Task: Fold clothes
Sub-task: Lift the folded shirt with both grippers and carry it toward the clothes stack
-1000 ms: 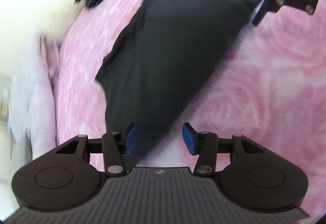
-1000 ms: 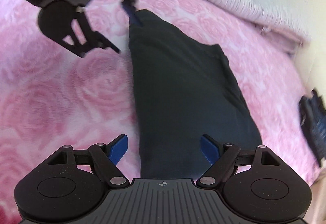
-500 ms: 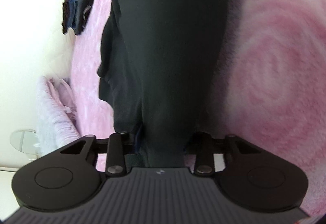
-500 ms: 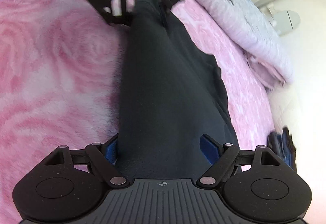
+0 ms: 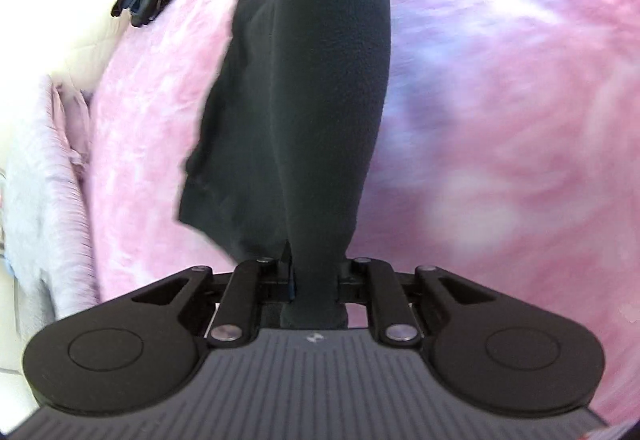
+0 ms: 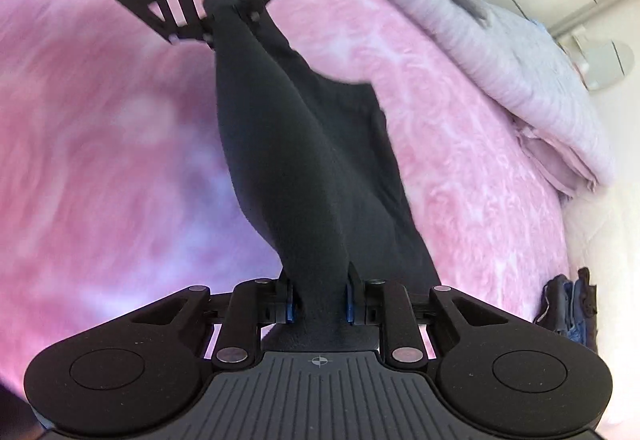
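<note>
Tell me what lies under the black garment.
Under the black garment, held by the left gripper and right gripper, spreads a pink rose-patterned blanket. The part directly beneath the cloth is covered.

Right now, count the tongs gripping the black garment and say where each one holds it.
2. The left tongs clamp one bunched end of the black garment; the right tongs clamp the opposite end. The cloth stretches between them above the pink blanket.
</note>
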The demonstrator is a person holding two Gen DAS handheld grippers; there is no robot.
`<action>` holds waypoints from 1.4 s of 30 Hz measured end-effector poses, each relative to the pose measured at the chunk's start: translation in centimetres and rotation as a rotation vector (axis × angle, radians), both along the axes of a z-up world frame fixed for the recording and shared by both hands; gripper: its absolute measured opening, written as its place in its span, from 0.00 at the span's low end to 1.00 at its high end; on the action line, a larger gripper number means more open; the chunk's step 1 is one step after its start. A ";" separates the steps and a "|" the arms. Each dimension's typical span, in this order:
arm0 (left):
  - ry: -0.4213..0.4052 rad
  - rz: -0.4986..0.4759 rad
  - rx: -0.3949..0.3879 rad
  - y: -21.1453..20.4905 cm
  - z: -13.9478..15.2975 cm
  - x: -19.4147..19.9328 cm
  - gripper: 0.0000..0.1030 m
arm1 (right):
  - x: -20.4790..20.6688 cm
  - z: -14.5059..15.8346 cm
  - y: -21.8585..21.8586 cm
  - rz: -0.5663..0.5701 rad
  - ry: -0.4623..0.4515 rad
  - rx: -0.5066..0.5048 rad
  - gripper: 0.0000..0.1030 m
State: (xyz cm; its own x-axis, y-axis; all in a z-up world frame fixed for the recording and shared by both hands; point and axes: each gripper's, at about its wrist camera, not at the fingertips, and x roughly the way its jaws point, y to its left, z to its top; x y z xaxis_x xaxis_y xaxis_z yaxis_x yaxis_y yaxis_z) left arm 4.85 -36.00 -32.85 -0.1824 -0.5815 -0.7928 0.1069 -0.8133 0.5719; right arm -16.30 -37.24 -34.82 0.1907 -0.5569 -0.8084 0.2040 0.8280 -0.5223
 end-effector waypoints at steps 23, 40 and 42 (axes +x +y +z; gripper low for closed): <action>-0.075 -0.072 -0.250 0.8 -4.0 -1.6 0.26 | 0.6 -9.4 0.8 -0.076 0.122 -0.299 0.74; -0.093 -0.021 -0.087 0.0 6.8 -1.0 0.12 | -0.9 2.2 1.3 0.042 0.125 -0.118 0.17; -0.091 -0.008 -0.071 0.7 8.8 -0.8 0.12 | -0.9 4.7 2.1 0.048 0.122 -0.107 0.17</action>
State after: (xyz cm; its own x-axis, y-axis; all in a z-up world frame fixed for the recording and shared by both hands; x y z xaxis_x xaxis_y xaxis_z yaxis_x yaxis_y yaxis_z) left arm 4.08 -35.30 -24.00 -0.1167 -0.6353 -0.7634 0.0458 -0.7713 0.6348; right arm -17.17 -35.16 -30.11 0.1234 -0.6335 -0.7638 0.0954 0.7737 -0.6263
